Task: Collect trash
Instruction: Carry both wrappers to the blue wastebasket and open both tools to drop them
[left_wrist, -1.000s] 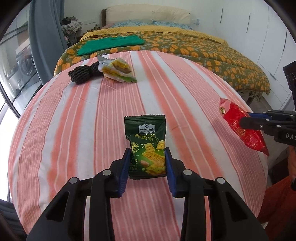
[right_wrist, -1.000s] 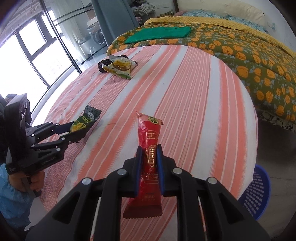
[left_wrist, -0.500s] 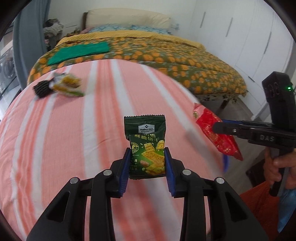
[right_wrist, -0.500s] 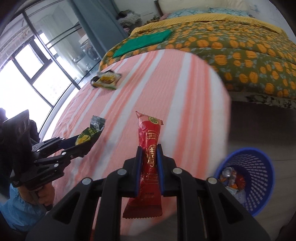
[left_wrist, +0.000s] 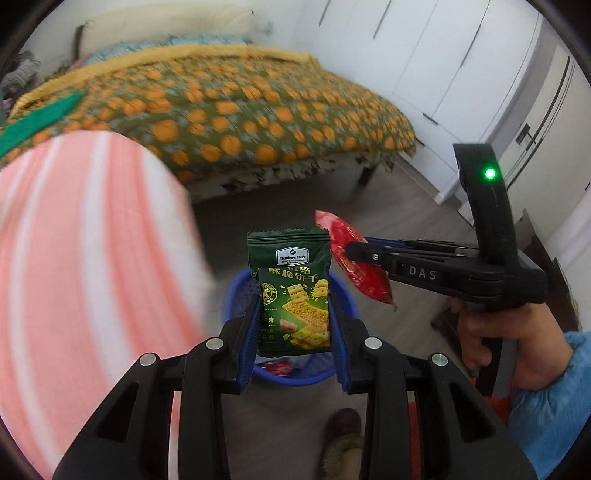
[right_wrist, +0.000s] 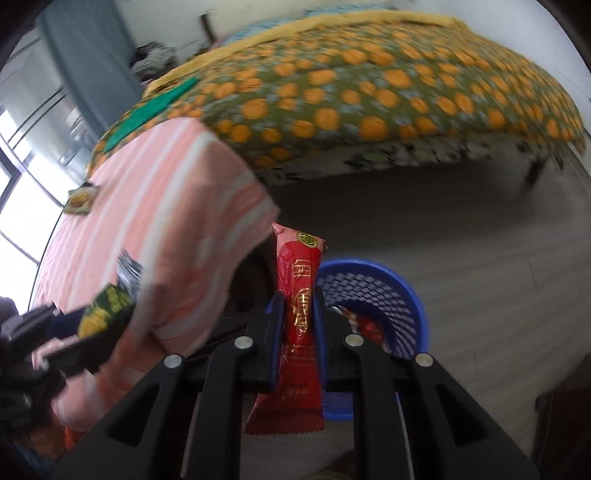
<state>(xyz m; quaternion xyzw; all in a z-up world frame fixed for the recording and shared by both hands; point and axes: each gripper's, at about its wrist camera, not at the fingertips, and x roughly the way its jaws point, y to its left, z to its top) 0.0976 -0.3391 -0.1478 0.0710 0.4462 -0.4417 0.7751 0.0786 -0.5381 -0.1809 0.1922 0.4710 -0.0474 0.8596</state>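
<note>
My left gripper is shut on a green cracker packet and holds it upright over the blue mesh trash basket on the floor. My right gripper is shut on a long red snack wrapper, held beside the same basket, which has trash inside. In the left wrist view the right gripper comes in from the right with the red wrapper. In the right wrist view the left gripper and its green packet show blurred at the left.
The round table with the pink striped cloth is at the left, and a yellow-green wrapper lies on its far side. A bed with an orange-patterned cover stands behind. White wardrobes line the right wall. A shoe is on the grey floor.
Both grippers have swung right off the table with their packets and now hang over and beside the blue basket. The table has slid to the left of both views.
</note>
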